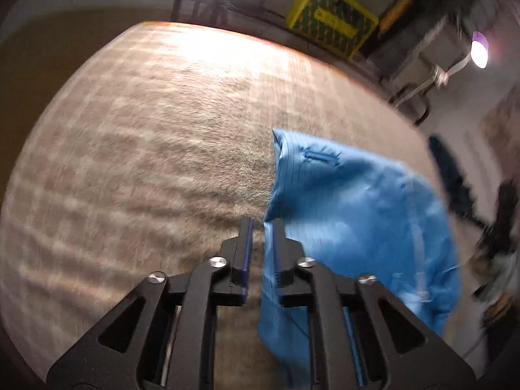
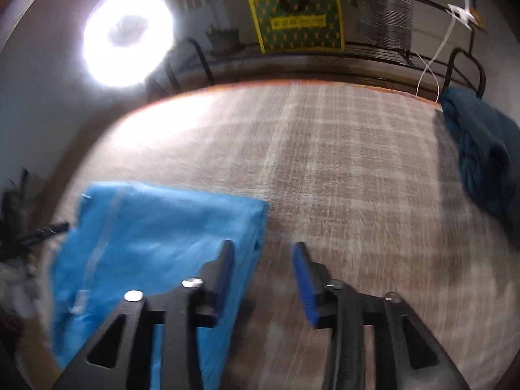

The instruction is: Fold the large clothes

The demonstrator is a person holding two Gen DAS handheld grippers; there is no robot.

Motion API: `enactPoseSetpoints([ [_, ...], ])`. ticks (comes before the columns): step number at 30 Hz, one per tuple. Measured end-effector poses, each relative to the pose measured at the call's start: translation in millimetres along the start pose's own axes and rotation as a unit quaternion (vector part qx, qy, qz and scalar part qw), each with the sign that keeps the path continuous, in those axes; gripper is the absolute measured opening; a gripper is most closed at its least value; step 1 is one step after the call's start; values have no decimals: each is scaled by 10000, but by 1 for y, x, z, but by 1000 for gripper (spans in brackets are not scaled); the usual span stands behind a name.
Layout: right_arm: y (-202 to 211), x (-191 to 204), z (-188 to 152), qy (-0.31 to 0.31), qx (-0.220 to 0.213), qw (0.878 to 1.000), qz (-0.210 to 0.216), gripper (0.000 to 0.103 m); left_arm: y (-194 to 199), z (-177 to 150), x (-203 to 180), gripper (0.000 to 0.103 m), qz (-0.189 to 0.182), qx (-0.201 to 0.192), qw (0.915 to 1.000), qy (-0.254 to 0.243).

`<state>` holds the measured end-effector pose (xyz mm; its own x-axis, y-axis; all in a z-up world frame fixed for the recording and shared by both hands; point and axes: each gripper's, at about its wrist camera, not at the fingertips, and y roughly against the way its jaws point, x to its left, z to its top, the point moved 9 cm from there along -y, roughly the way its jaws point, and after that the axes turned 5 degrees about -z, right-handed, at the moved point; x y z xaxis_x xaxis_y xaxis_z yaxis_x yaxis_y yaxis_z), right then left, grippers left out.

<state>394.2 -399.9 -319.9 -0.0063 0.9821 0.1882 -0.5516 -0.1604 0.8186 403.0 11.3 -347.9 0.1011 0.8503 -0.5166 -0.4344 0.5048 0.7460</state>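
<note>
Plaid table (image 2: 341,162); blue garment (image 1: 357,201) folded; L tongs (image 1: 261,224) narrow gap, cloth edge between; R tongs (image 2: 263,250) wide, empty.

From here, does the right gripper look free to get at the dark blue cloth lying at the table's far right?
Probably yes. The right gripper is open with nothing between its fingers, and only bare plaid tablecloth lies between it and the dark blue cloth. The light blue garment sits off to its left.

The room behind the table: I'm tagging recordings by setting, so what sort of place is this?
Probably a home room or storage corner: a plaid-covered table, a yellow-trimmed storage bag on a metal rack, and a ring light.
</note>
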Motion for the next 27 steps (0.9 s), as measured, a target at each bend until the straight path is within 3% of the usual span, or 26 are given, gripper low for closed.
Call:
enactPoseSetpoints([
  [2, 16, 0, -7, -222, -44, 9990, 384, 60, 15, -1, 2, 53, -409, -65, 9987, 305],
  [5, 30, 2, -26, -667, 68, 9924, 1031, 62, 23, -7, 2, 58, -984, 57, 9925, 718],
  [7, 29, 3, -37, -857, 187, 9876, 1300, 69, 17, -13, 3, 59, -1243, 284, 9867, 1013],
  [10, 20, 6, -57, -1072, 432, 9807, 1574, 69, 3, -27, 6, 59, -1602, 601, 9750, 1421],
  [15, 1, 2, -76, -1487, 725, 9670, 1939, 69, -8, -38, 4, 59, -1883, 837, 9644, 1658],
  [21, -5, -1, -83, -1931, 735, 9445, 2553, 65, -17, -30, 5, 58, -2254, 800, 9515, 1935],
  [23, -9, 5, -85, -2000, 787, 9380, 2719, 61, -18, -27, 4, 58, -2265, 767, 9514, 1939],
  [27, -13, 19, -84, -1860, 810, 9381, 2808, 58, -25, -25, -5, 51, -2193, 808, 9566, 1739],
])
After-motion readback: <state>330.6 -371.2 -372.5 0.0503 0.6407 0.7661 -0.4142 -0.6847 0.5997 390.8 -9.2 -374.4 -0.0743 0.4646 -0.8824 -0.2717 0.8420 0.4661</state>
